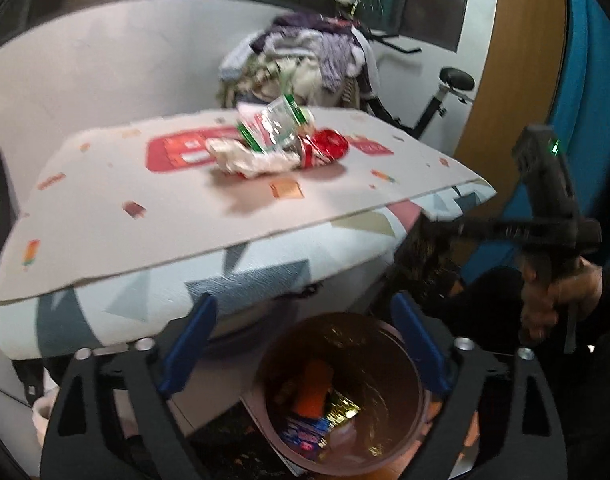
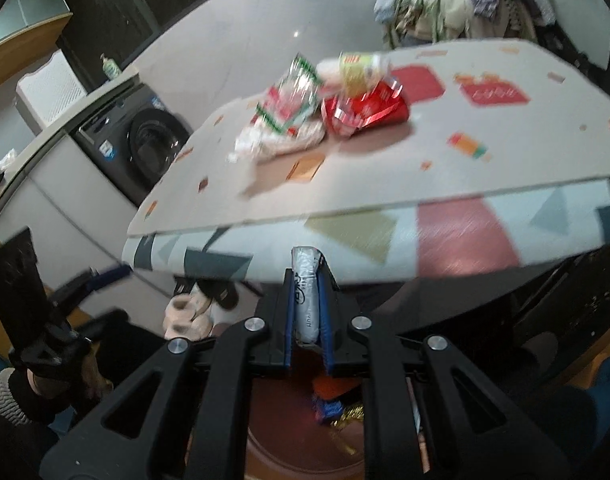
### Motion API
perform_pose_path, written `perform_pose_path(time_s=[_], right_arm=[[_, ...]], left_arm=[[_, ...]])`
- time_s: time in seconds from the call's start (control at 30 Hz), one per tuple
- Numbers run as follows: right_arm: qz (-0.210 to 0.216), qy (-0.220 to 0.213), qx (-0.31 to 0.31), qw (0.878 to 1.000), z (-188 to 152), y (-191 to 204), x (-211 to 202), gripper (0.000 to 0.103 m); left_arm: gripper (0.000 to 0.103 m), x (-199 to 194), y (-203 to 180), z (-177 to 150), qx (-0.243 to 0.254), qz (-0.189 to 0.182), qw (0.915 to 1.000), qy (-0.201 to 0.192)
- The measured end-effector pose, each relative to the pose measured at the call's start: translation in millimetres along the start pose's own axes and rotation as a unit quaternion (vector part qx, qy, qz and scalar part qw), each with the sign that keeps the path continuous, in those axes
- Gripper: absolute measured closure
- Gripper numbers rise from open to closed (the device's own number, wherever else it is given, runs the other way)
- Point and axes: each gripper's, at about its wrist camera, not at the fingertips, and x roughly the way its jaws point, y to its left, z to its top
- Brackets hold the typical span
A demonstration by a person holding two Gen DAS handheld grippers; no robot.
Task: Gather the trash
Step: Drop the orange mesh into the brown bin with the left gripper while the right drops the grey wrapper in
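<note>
My left hand-held gripper (image 1: 301, 356) gapes empty over the bin (image 1: 341, 396); my right hand-held gripper (image 2: 307, 300) pinches a silver wrapper (image 2: 305, 296).

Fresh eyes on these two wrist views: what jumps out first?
The heap of crumpled wrappers, red, green and white, in the middle of the patterned table. Next, the brown bin below the table's near edge, already holding bright packets, with the left gripper open and empty right above it. In the right wrist view, the right gripper is shut on a white-and-silver packet, also over the bin.
</note>
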Motion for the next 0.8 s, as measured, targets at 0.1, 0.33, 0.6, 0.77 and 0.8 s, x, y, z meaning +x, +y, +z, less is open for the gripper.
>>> perform_pose_path(time_s=[0.1,0.33,0.6,0.77,0.8], right_arm=[[0.002,0.021,-0.009,1.000,-11.4,4.7,16.9,0.088],[-0.013,0.085,-0.019,0.996,-37.5,2.9,50.8,0.088],[-0.036,0.108,-0.013,0.993,-43.7,-4.0,62.4,0.088],[-0.047,0.112,-0.003,0.993,-43.8,-10.5,62.8,0.085],[-0.052,0.112,-0.002,0.992,-43.4,-11.5,62.7,0.084]], left_arm=[[0.006,-2.9,0.7,-5.2,0.000,0.026,0.9996,-0.010],[0.006,-0.1,15.5,-9.3,-0.034,0.044,0.9984,-0.004],[0.006,7.1,19.6,-11.3,-0.045,0.046,0.9979,0.008],[0.006,6.0,21.6,-12.3,-0.050,0.052,0.9974,0.007],[0.006,6.0,22.0,-12.5,-0.051,0.052,0.9973,0.008]])
